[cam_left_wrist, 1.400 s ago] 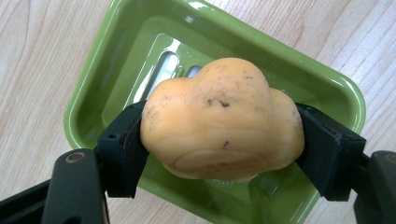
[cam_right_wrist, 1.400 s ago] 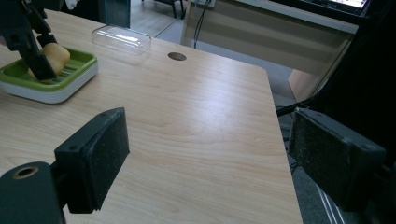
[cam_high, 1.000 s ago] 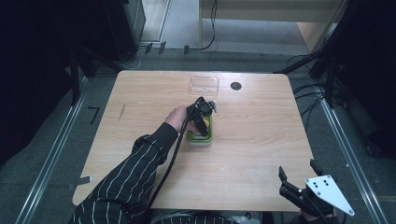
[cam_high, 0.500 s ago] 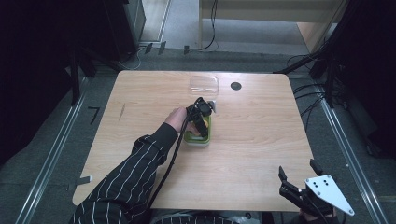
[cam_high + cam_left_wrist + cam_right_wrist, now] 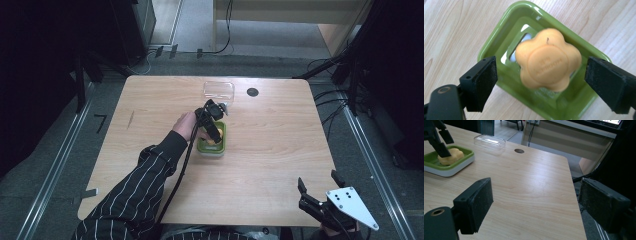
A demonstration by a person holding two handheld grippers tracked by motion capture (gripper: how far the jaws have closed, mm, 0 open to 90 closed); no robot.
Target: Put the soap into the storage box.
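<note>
Little has moved: your left claw (image 5: pixel 541 77) still hangs spread over the orange soap (image 5: pixel 548 59) in its green dish (image 5: pixel 499 37). Soap: likely firm, slick; pinch its lobed sides. Right claw (image 5: pixel 544 205): spread, idle at the counter (image 5: pixel 529 182) edge.

- Soap (image 5: pixel 548 59): orange, flower-shaped bar with rounded lobes and a round embossed stamp on its top face, lettering too blurred to read. Lies flat in the green dish.
- Soap dish (image 5: pixel 499 37): green, rectangular with rounded corners, slotted insert over a white base. Near the table's middle.
- Clear lid (image 5: pixel 218 90): transparent, rectangular. On the table just beyond the dish, apart from it.
</note>
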